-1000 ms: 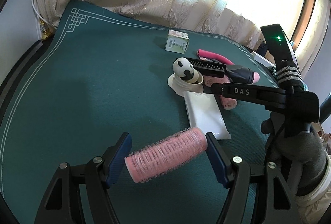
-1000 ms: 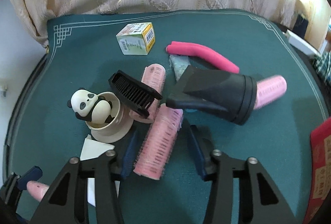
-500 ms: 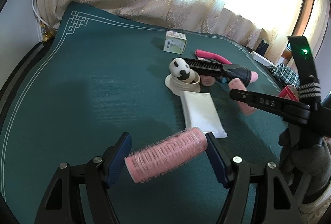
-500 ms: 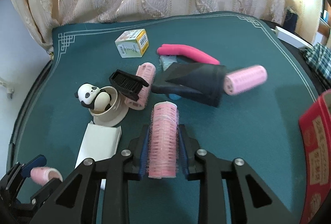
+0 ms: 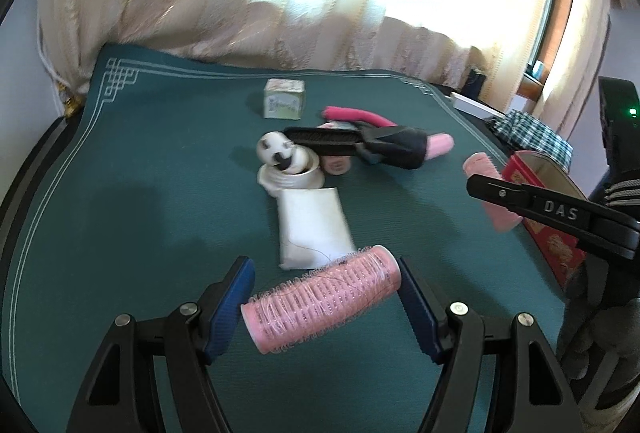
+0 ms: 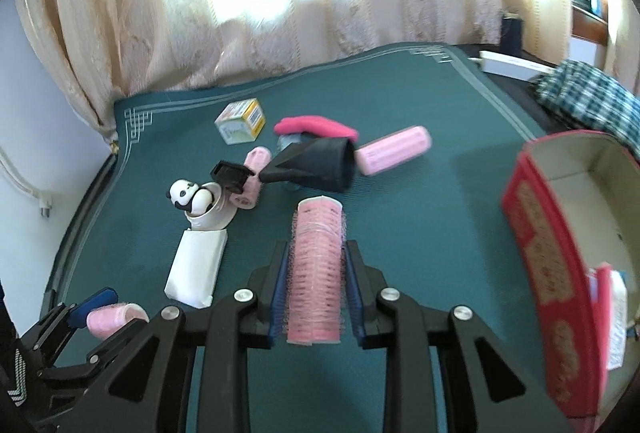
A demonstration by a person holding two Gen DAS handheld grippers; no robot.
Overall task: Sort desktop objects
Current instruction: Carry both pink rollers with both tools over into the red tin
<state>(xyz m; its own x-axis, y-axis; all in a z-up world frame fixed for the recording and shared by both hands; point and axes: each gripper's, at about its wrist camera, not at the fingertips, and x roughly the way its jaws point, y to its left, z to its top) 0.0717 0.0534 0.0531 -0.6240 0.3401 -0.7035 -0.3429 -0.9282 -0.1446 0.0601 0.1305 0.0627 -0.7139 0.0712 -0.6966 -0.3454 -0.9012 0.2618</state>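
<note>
My left gripper [image 5: 324, 297] is shut on a pink hair roller [image 5: 322, 299], held endwise above the green table cloth [image 5: 120, 193]; it also shows in the right wrist view [image 6: 114, 317]. My right gripper [image 6: 316, 269] is shut on a second pink hair roller [image 6: 318, 269], lifted off the cloth, also seen in the left wrist view [image 5: 494, 189]. An open red box [image 6: 560, 233] stands at the right. On the cloth lie two more pink rollers [image 6: 394, 149] [image 6: 252, 177], a black dryer nozzle [image 6: 316, 163] and a black comb piece [image 6: 232, 177].
A panda cup [image 6: 196, 201], a white packet [image 6: 196, 265], a small yellow-green carton [image 6: 240, 121] and a magenta curved piece [image 6: 316, 125] lie mid-table. Curtains hang behind. A checked cloth [image 6: 588, 93] lies at the far right.
My right gripper closed on the roller, lifted it and carried it back and right, bringing the red box into view. My left gripper kept its roller and rose slightly.
</note>
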